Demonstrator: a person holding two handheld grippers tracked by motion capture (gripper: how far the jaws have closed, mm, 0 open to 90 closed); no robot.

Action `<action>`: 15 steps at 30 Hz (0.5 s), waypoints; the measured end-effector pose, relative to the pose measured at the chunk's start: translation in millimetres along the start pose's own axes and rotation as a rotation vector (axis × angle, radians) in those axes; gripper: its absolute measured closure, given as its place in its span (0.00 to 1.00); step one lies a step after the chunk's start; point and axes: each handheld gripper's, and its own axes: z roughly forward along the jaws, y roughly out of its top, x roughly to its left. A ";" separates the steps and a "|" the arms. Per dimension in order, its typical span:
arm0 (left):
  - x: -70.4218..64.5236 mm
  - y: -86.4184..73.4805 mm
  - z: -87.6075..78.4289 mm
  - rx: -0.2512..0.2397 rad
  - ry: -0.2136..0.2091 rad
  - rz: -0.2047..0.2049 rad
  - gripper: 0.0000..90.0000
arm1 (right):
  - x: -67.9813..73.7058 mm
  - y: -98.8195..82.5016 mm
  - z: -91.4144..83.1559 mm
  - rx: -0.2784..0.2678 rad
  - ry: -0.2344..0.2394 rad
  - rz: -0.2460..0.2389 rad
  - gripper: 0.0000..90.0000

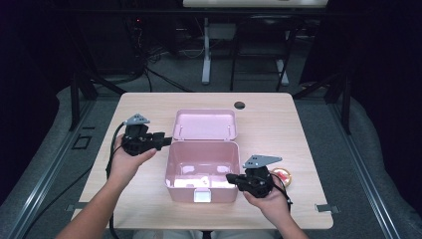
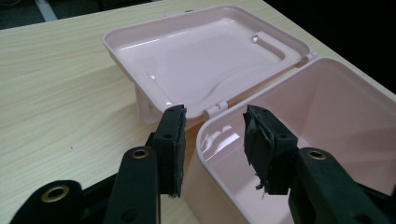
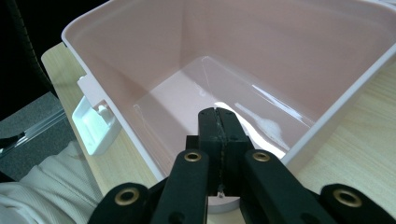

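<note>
I am working with a pink box (image 1: 201, 169) that sits in the middle of the table (image 1: 268, 119). Its lid (image 1: 205, 124) is flipped all the way back and lies open behind it, joined to the box at the back edge. The box looks empty inside, apart from some shiny spots of light on the bottom.

My left tongs (image 2: 212, 149) are at the back left corner of the box, right by the hinge (image 2: 217, 106). Their two black sides stand apart with the corner of the box between them, but they are not pressing on it. I hold nothing there.

My right tongs (image 3: 218, 122) are squeezed tight together. They poke over the right wall of the box, near the front, and point down into it. In that view I see a small white bit just under them, but I cannot tell what it is or if they pinch it. A round red and yellow thing (image 1: 282, 175) lies on the table just beside my right hand (image 1: 271, 199).

I think the opening step is done, and the left tongs are letting go of the box. Next I would guess something goes into the box. For that I must lift the right tongs out, open them, and reach for the round thing without bumping the wall.
</note>
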 end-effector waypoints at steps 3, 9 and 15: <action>-1.5 -4.3 -2.0 0.002 -0.003 0.009 0.63 | 0.5 0.3 0.0 0.001 0.003 0.002 0.98; -8.4 -8.2 -8.1 0.001 -0.044 0.029 0.56 | 2.1 1.5 0.0 0.004 0.005 0.005 0.94; -14.9 -14.7 -13.5 -0.013 -0.003 0.058 0.52 | 5.5 5.6 0.3 0.006 0.009 0.001 0.86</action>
